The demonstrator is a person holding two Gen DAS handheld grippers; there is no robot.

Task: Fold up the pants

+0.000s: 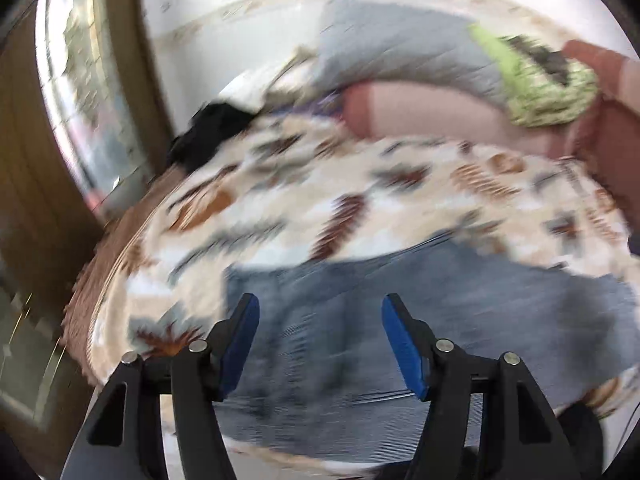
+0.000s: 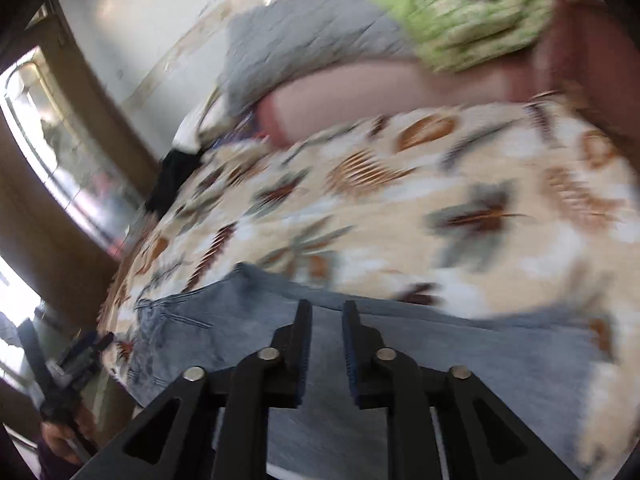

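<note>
Blue-padded fingers of my left claw fill the bottom of the left wrist view, spread wide with nothing between them, only denim showing through the gap. So the left claw is released. Below it lie the jeans, faded blue and blurred, spread flat on the bed, whose cover is cream with brown and grey leaf shapes.

Over on the right wrist view, my right claw has its fingers parted by a narrow gap, and I see no cloth pinched there; it too is released, held above the jeans. The waist end with a pocket seam sits toward the left of that view, near the bed's edge, and the legs run off to the right. The fold state is hard to read through the blur.

Far left in the right wrist view, my left claw shows at the bed's edge, with my hand wrapped round its handle.

Behind the jeans, at the head of the bed, lies a pink bolster, a grey quilted pillow behind it, and a green patterned bundle resting on top to the right. Something black sits at the bed's left edge, near a window in a wooden frame.
</note>
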